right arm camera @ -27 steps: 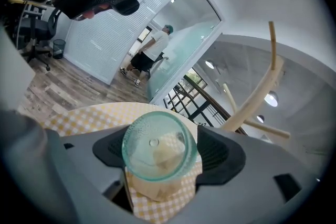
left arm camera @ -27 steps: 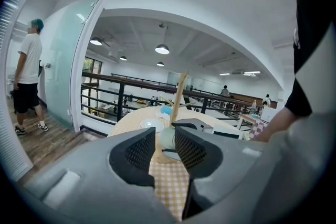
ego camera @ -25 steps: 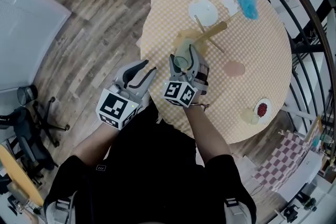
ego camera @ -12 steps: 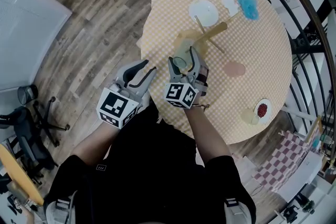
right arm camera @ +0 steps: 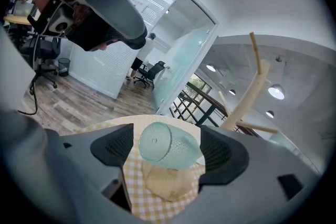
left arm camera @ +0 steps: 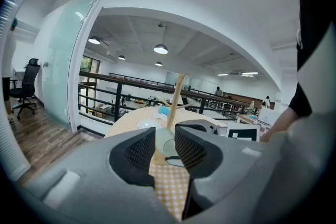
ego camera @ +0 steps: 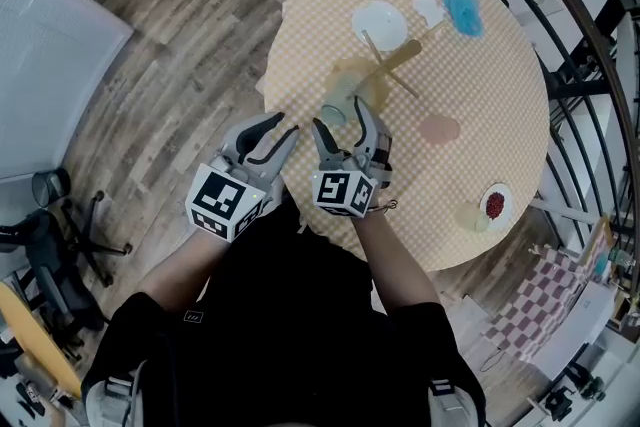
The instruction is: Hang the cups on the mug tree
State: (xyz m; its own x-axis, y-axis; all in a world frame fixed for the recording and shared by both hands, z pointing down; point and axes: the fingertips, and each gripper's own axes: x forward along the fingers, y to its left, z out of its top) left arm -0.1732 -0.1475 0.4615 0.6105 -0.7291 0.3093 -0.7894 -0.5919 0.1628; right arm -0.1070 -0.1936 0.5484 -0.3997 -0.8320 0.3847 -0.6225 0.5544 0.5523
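Right gripper view: green cup (right arm camera: 170, 145) between parted jaws

Seeing a pale green dimpled cup (right arm camera: 168, 145) tipping sideways, hanging just above the flat base of the wooden mug tree (right arm camera: 247, 97) standing on the checked desk (ego camera: 490, 105).

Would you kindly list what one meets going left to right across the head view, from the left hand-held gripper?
left hand-held gripper → right hand-held gripper → pink disc → red-centred dish
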